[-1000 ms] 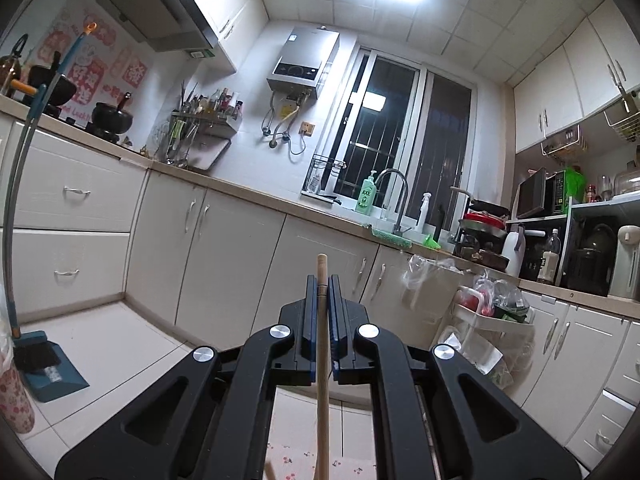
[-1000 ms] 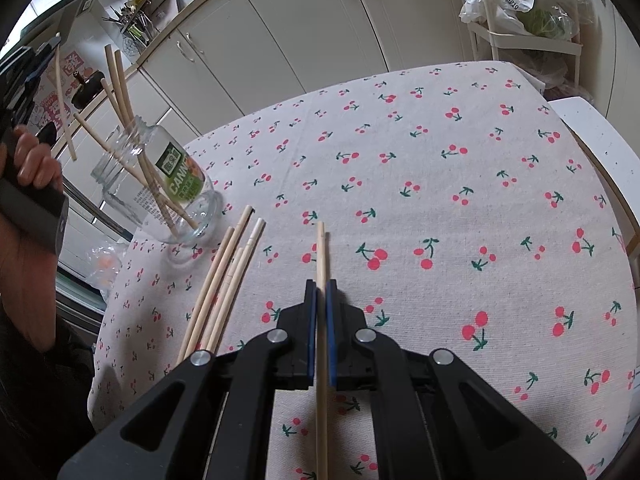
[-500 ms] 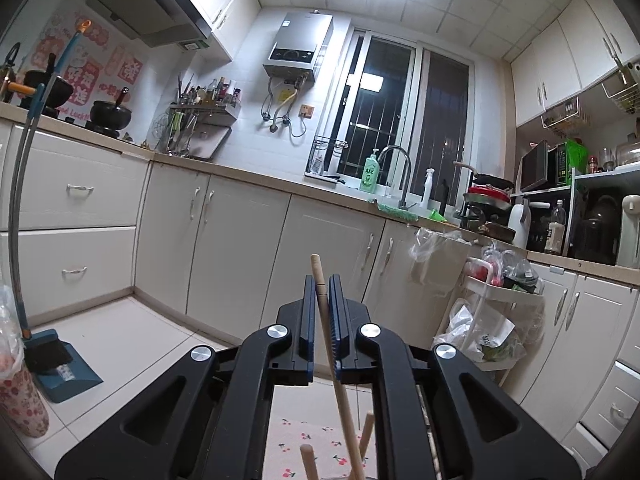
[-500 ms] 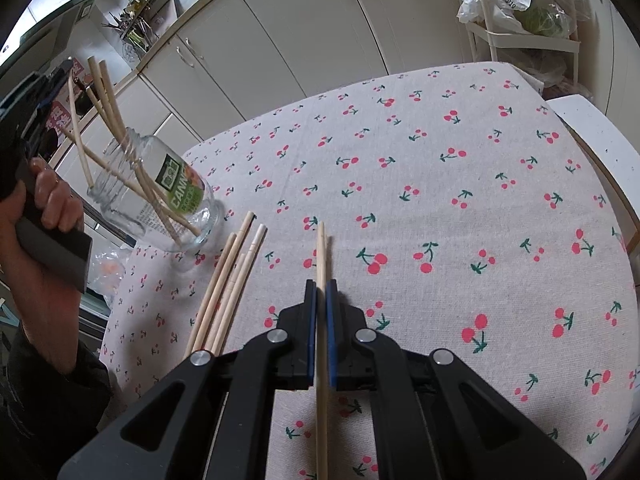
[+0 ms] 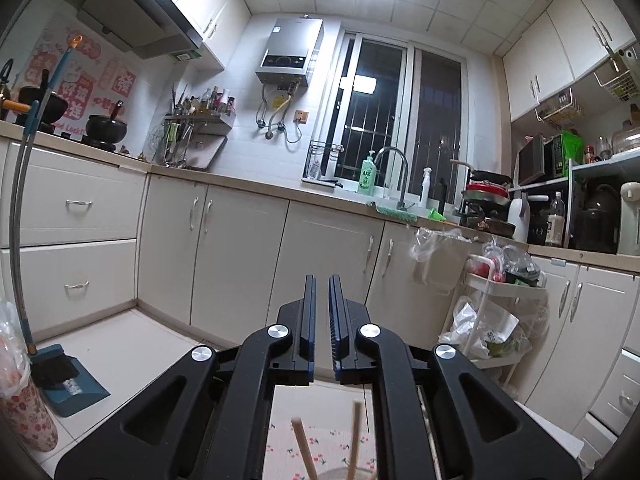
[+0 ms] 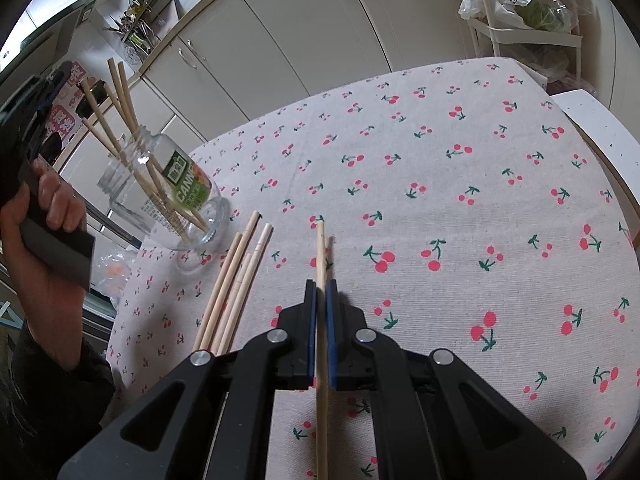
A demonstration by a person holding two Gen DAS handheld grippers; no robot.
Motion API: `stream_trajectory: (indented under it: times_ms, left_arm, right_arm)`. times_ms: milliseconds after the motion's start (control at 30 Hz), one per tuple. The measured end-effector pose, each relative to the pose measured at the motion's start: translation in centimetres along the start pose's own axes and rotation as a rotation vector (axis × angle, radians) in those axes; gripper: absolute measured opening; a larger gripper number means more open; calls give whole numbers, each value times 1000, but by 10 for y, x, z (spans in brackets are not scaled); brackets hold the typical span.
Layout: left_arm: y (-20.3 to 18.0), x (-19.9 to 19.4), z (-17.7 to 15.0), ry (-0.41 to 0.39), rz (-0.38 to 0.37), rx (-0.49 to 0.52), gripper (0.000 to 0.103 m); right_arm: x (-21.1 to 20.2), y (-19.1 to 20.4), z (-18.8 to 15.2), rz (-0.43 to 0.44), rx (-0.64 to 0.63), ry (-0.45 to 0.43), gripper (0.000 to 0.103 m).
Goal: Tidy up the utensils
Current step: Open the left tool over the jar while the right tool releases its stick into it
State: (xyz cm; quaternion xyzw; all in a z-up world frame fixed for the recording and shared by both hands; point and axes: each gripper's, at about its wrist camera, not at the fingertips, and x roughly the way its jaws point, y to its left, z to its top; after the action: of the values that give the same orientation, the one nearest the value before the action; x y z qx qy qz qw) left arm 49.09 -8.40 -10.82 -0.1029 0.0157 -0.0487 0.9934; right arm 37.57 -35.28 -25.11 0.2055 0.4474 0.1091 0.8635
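Dropped chopstick (image 5: 303, 449) below left hand-held gripper (image 5: 321, 286)

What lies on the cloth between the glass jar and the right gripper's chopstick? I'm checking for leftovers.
A loose bundle of chopsticks lies between the jar and the held chopstick, in the right wrist view.

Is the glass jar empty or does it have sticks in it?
Not empty. The jar stands on the cherry tablecloth with several chopsticks poking out of its mouth.
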Motion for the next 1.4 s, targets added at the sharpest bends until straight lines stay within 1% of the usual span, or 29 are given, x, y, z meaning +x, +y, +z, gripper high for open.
stream_trajectory:
  times_ms: [33, 100, 167, 233, 267, 300, 333, 367, 400, 433, 467, 500, 533, 600, 633, 700, 800, 900, 1067, 1200, 1300, 1333, 1400]
  left_arm:
    - [1, -4, -1, 5, -1, 3, 6]
    - [5, -12, -1, 13, 0, 7, 6]
    - [13, -23, -1, 26, 10, 8, 6]
    - [22, -33, -2, 53, 15, 6, 7]
    - [27, -37, -4, 72, 17, 8, 15]
    - [31, -42, -6, 91, 24, 13, 32]
    - [38, -49, -11, 114, 40, 15, 42]
    - [44, -56, -16, 128, 54, 12, 57]
    - [50, -63, -22, 142, 64, 10, 61]
    - [54, -67, -27, 158, 67, 11, 62]
    - [59, -70, -32, 182, 68, 11, 66]
    - [64, -73, -37, 200, 67, 8, 69]
    - [70, -77, -43, 219, 71, 1, 71]
    - [79, -81, -51, 234, 82, -14, 76]
    - [84, -82, -52, 238, 85, -29, 77]
    - [93, -82, -54, 246, 87, -58, 80]
    - [105, -82, -57, 253, 85, -83, 81]
    - [111, -80, -57, 265, 82, -109, 82]
    - [113, -76, -57, 276, 80, -123, 83]
    - [110, -73, -59, 300, 73, -109, 84]
    - [107, -71, -62, 333, 46, -99, 87]
    - [104, -70, -64, 361, 21, -90, 88]
    - [98, -69, -68, 409, -14, -78, 90]
  right_arm:
    - [-2, 1, 0, 13, 5, -13, 6]
    - [-9, 2, 3, 67, 21, -46, 6]
    - [-18, 6, 6, 132, 34, -87, 6]
    - [-28, 12, 11, 221, 64, -141, 6]
    - [-33, 16, 14, 264, 82, -171, 6]
    - [-39, 21, 20, 317, 106, -219, 6]
    - [-45, 26, 25, 353, 128, -266, 6]
    - [-49, 31, 30, 372, 143, -305, 6]
    - [-54, 40, 37, 402, 157, -367, 6]
    - [-59, 51, 46, 415, 160, -425, 6]
    - [-62, 59, 51, 416, 157, -465, 6]
    - [-66, 74, 60, 413, 139, -527, 6]
    - [-69, 88, 67, 392, 115, -583, 6]
    - [-70, 113, 80, 351, 65, -663, 6]
    - [-68, 125, 85, 332, 40, -694, 6]
    - [-61, 143, 94, 301, -4, -724, 6]
    - [-52, 160, 99, 251, -54, -751, 6]
    - [-47, 166, 100, 226, -85, -756, 6]
    - [-35, 162, 90, 204, -108, -701, 6]
    - [-40, 152, 76, 183, -119, -662, 6]
    - [-48, 128, 61, 136, -88, -607, 6]
    - [-49, 116, 54, 104, -77, -564, 6]
    - [-43, 88, 37, 44, -52, -434, 6]
